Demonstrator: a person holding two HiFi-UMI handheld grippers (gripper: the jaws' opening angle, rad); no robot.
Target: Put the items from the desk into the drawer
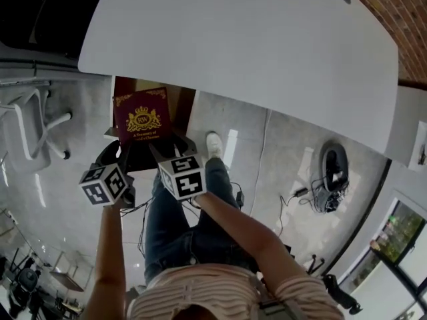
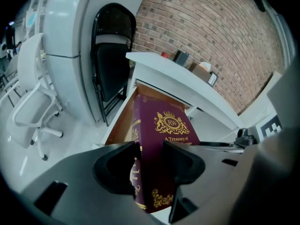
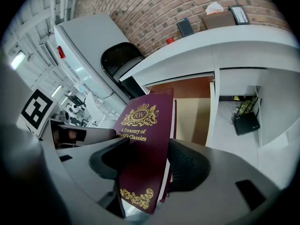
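Observation:
A maroon hardback book (image 1: pixel 141 119) with a gold crest is held over the open wooden drawer (image 1: pixel 179 102) under the white desk (image 1: pixel 253 39). My left gripper (image 2: pixel 149 161) is shut on the book's (image 2: pixel 161 139) spine side. My right gripper (image 3: pixel 145 161) is shut on the book's (image 3: pixel 143 139) opposite edge, its pages showing at the right. In the head view both grippers, left (image 1: pixel 123 153) and right (image 1: pixel 160 153), sit at the book's near edge, with their marker cubes toward me. The drawer's inside (image 3: pixel 197 107) looks bare where it shows.
A black folding chair (image 2: pixel 110 64) stands left of the desk, a white chair (image 1: pixel 30 122) farther left. Small items (image 3: pixel 220 15) sit on the desk's back edge by the brick wall. Cables and a round device (image 1: pixel 331 172) lie on the floor at right. The person's legs (image 1: pixel 173 225) are below.

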